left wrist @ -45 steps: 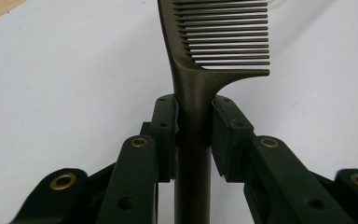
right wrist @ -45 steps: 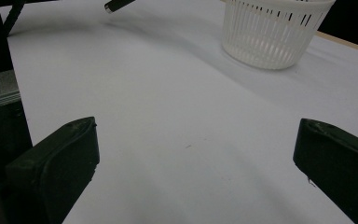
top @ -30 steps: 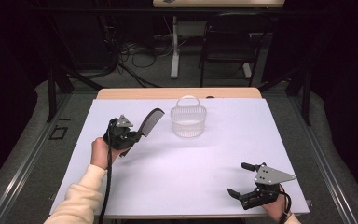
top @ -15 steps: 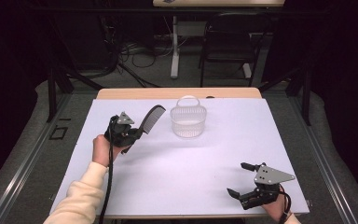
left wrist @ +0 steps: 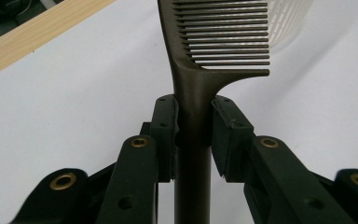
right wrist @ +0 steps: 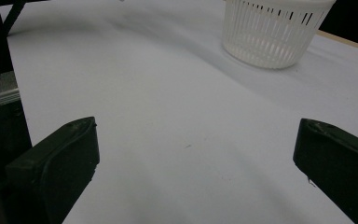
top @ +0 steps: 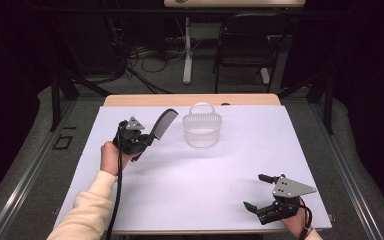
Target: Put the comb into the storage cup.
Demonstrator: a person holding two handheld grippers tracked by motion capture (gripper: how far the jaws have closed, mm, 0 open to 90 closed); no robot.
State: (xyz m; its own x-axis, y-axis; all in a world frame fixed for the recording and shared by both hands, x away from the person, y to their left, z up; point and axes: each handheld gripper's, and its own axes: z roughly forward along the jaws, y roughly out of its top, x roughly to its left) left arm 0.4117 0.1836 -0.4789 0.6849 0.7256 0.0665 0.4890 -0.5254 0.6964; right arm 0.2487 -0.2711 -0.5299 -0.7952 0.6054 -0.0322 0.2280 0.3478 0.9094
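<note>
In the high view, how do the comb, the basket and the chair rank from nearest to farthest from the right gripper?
From the right gripper, at the table's near right:
1. Basket, mid-table toward the far edge.
2. Comb, left of the basket, held in the left gripper.
3. Chair, on the floor beyond the table.

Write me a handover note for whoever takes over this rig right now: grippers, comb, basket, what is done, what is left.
Left gripper: shut on the comb by its handle, held above the table, teeth end pointing toward the basket.
Right gripper: open, holding nothing, at the near right corner of the table.
Basket: upright at the far middle of the table; nothing seen inside it.
Done: comb picked up.
Left: probably carry the comb over the basket and release it there.
</note>
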